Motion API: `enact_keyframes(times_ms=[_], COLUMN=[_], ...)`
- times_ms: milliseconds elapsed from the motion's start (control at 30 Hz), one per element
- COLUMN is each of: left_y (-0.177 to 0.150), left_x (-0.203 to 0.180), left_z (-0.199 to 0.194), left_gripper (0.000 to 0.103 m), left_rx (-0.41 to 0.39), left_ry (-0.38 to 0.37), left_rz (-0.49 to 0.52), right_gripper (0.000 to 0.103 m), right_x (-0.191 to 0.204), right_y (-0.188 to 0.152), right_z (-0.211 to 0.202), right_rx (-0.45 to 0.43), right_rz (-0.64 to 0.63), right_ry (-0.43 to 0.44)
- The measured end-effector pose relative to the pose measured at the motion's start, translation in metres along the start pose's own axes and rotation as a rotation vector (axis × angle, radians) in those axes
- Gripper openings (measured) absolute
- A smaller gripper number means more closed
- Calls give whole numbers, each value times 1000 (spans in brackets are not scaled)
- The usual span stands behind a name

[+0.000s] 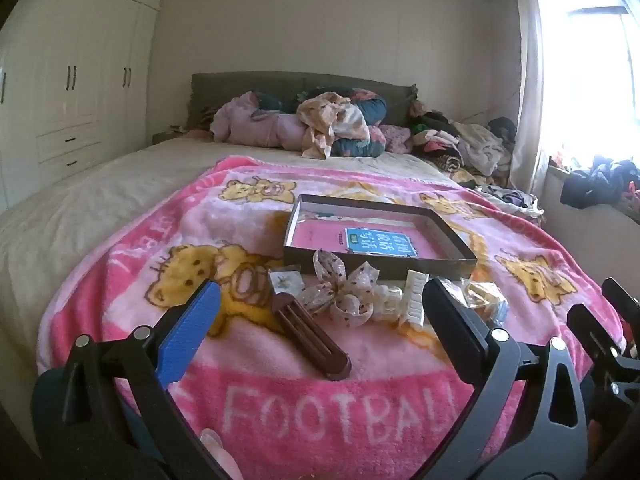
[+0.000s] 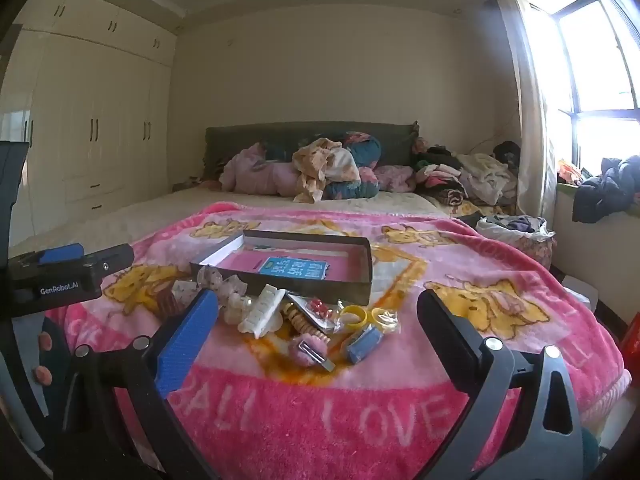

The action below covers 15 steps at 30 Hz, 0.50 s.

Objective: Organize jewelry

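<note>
Left gripper (image 1: 320, 308): jaws spread wide, nothing between the pads; hovers over the near items.
Right gripper (image 2: 318, 312): jaws wide apart, holding nothing.
Surface: pink fleece blanket with yellow bears (image 1: 120, 248) spread on the bed.
Box: shallow dark cardboard tray (image 2: 320, 290), pink booklet with a blue label (image 2: 294, 269) lying inside.
Jewelry pile: just in front of the tray, on the blanket.
Items: brown ribbed hair clip (image 1: 310, 340); spotted cream ribbon bow (image 1: 344, 294); white claw clip (image 2: 262, 312); yellow rings (image 2: 354, 316); small blue piece (image 2: 364, 344); fuzzy pink clip (image 2: 310, 348).
</note>
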<state>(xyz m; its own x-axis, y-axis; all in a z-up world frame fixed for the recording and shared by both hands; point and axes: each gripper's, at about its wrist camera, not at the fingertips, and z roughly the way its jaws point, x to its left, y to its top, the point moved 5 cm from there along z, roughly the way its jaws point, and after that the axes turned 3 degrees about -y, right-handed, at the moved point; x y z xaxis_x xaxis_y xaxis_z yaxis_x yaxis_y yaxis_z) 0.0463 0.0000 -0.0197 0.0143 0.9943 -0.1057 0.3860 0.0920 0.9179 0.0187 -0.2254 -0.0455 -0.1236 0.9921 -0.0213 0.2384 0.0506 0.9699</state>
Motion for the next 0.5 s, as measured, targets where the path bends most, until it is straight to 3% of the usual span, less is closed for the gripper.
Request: enact_keyframes(times_ms=[500], left_y=[0], left_x=[-5], left_z=[2], left_gripper=[93], left_rx=[17], left_ry=[-3], left_rz=[0], right_gripper=[97], right_x=[-5], right_y=[1], right_z=[-1], right_rx=[-4], right_rz=[10], right_ry=[-7])
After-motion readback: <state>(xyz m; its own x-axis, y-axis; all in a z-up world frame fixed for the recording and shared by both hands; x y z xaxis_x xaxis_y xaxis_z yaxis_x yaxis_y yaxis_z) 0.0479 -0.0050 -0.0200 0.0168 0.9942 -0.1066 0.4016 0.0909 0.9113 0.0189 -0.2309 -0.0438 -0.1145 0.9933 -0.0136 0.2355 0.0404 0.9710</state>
